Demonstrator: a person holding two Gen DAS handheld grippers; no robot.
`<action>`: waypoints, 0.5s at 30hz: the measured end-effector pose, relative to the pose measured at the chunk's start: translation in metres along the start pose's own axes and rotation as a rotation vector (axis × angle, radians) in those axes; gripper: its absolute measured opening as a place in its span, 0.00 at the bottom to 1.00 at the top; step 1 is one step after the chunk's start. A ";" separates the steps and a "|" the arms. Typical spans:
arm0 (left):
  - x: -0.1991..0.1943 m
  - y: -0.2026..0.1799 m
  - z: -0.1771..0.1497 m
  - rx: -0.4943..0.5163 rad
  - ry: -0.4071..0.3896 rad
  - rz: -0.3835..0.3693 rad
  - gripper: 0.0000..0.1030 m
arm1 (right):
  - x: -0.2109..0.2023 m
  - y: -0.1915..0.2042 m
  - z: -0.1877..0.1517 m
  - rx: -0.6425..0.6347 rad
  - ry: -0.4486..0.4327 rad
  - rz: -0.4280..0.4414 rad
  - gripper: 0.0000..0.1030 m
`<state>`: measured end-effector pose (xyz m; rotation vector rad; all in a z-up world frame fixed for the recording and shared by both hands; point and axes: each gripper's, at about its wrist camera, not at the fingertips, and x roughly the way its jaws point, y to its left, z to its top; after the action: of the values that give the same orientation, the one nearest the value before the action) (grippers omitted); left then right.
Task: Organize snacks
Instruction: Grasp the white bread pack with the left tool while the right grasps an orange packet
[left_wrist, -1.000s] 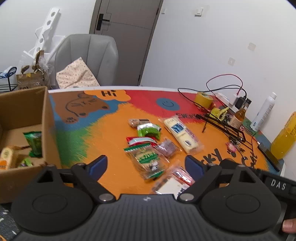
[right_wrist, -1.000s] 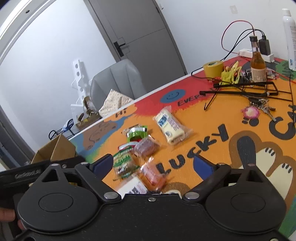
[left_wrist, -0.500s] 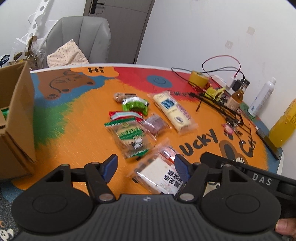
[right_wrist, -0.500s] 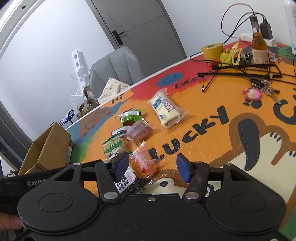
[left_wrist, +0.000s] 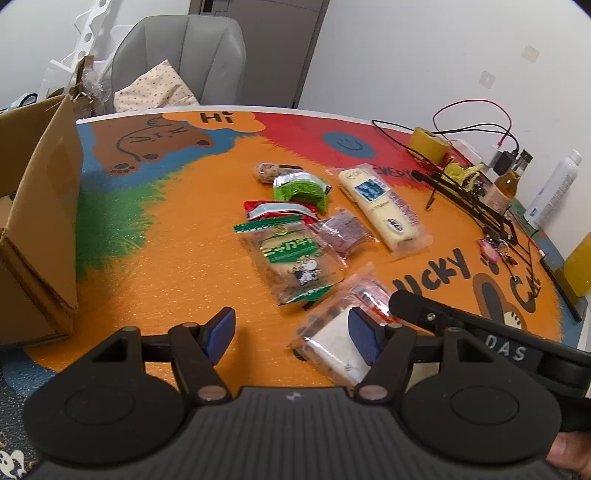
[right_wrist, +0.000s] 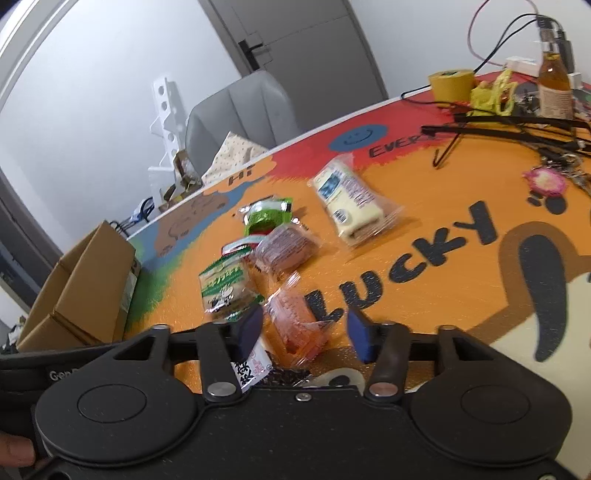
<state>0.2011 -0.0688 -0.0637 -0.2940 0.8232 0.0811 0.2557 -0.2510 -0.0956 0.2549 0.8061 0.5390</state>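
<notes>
Cartoon-print table mat (left_wrist: 192, 236), grey chair (left_wrist: 184, 59) behind; cardboard box (left_wrist: 40, 206) at left edge, contents hidden. Left gripper (left_wrist: 291, 334) and right gripper (right_wrist: 306, 330) jaws wide, holding nothing.

Eight snack packets (left_wrist: 291, 258) lie ahead of the jaws. One cardboard box (left_wrist: 40, 221) stands off to their left. Far right: one yellow tape roll (left_wrist: 428, 144), one brown glass bottle (left_wrist: 506, 184), one white spray bottle (left_wrist: 554, 188).

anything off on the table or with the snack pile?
Snacks lie in a loose overlapping heap mid-table, none torn or spilled. Odd clutter on the far side: cables, a yellow tape roll, a brown bottle and keys share the mat. Both claws are open, holding nothing.
</notes>
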 end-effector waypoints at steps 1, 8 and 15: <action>0.000 0.001 0.000 -0.003 0.001 0.001 0.65 | 0.001 -0.001 -0.001 0.005 0.004 0.000 0.28; 0.002 -0.008 0.002 0.006 0.002 -0.012 0.66 | -0.012 -0.011 -0.006 0.032 -0.008 -0.021 0.19; 0.010 -0.030 0.000 0.041 0.007 -0.006 0.71 | -0.028 -0.025 -0.011 0.053 -0.022 -0.054 0.18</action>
<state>0.2134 -0.0980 -0.0639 -0.2586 0.8300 0.0575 0.2408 -0.2873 -0.0963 0.2868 0.8044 0.4643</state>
